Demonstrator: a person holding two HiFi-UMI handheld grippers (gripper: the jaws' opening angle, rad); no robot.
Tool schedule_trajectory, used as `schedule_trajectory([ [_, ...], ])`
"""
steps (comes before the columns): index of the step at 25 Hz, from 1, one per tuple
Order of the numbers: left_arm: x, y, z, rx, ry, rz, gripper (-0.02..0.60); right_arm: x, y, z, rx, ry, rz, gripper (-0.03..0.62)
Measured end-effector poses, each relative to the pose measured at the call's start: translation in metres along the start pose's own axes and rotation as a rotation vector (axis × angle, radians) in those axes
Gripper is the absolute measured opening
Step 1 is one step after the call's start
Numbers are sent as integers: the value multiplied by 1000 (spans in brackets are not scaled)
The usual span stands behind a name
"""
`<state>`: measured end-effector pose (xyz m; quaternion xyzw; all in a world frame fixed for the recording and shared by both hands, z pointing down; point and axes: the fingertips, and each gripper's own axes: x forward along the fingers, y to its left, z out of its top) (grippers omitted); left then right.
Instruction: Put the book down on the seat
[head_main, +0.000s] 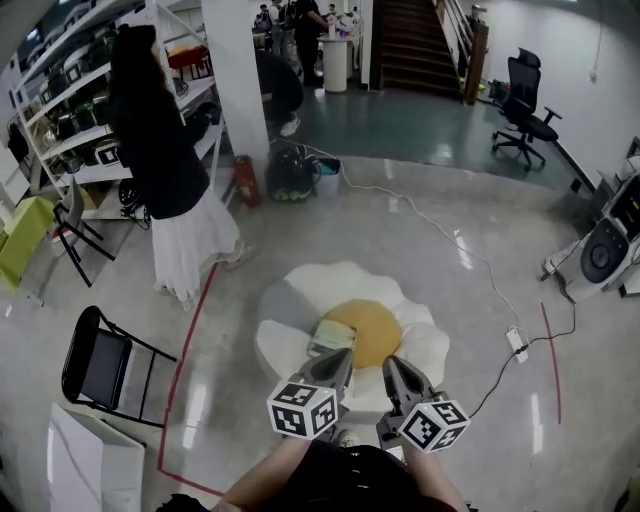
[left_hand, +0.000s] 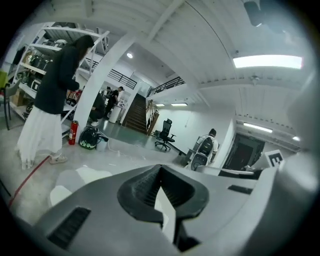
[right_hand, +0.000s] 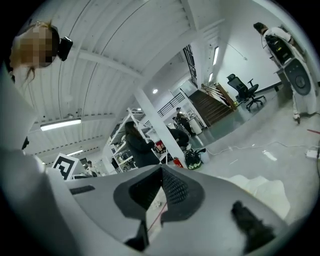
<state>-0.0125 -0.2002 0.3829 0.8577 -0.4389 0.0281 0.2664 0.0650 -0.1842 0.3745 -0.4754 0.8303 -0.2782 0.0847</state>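
Bright, even light, glossy glare, fisheye edges

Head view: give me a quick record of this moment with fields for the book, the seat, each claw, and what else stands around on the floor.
book: pale, at the left claw's tip, over the edge of the seat's yellow middle
seat: flower-shaped, white petals, yellow middle, on the floor
left claw: shut; whether it pinches the book is unclear
right claw: shut, nothing seen in it, above the seat
nearby: black folding chair at left; person in black top and white skirt beyond it; office chair far right
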Motion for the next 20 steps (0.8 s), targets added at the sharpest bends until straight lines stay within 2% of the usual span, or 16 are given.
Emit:
schedule_trajectory([
  [2, -5, 3, 5, -17, -15, 6, 9, 1, 2, 7, -1, -17, 1, 12],
  [7, -10, 2, 7, 6, -31, 20, 9, -1, 9, 4, -17, -20, 13, 12],
  [20, -22, 5, -17, -25, 11, 23, 10, -2, 21, -22, -9, 35, 28, 12],
])
